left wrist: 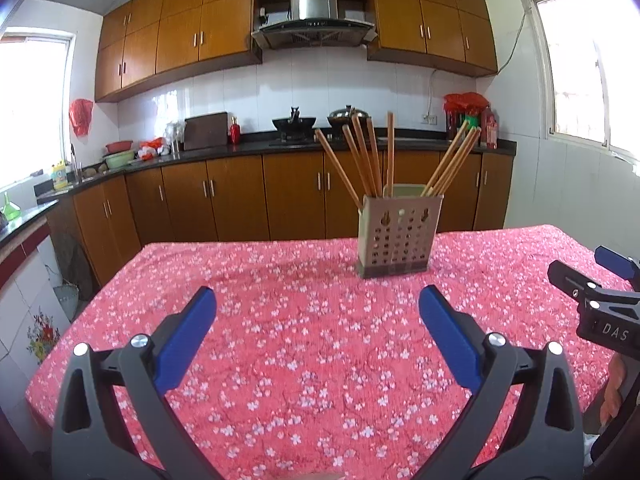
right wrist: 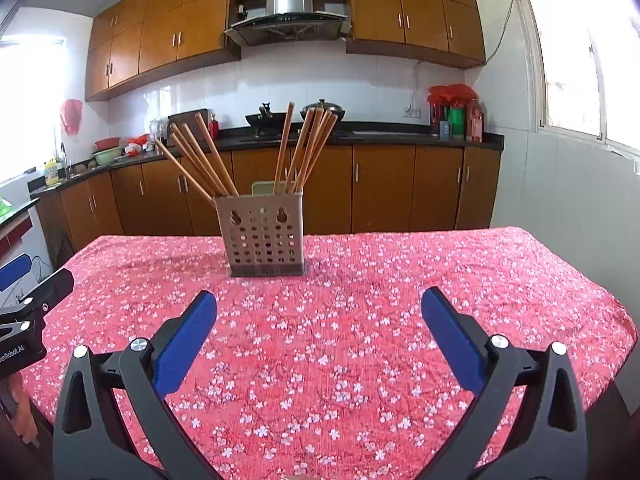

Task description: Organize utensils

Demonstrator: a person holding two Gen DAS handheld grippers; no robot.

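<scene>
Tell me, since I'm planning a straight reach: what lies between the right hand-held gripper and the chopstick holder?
Nothing but bare floral tablecloth. In the right wrist view the stretch from the right hand-held gripper to the chopstick holder is clear.

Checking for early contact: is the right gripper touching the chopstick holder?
Apart. The right wrist view shows the right gripper open, with bare tablecloth between its fingers and the chopstick holder.

Wooden cabinets (left wrist: 294, 196), white tiles, bright windows (left wrist: 576, 60).
</scene>
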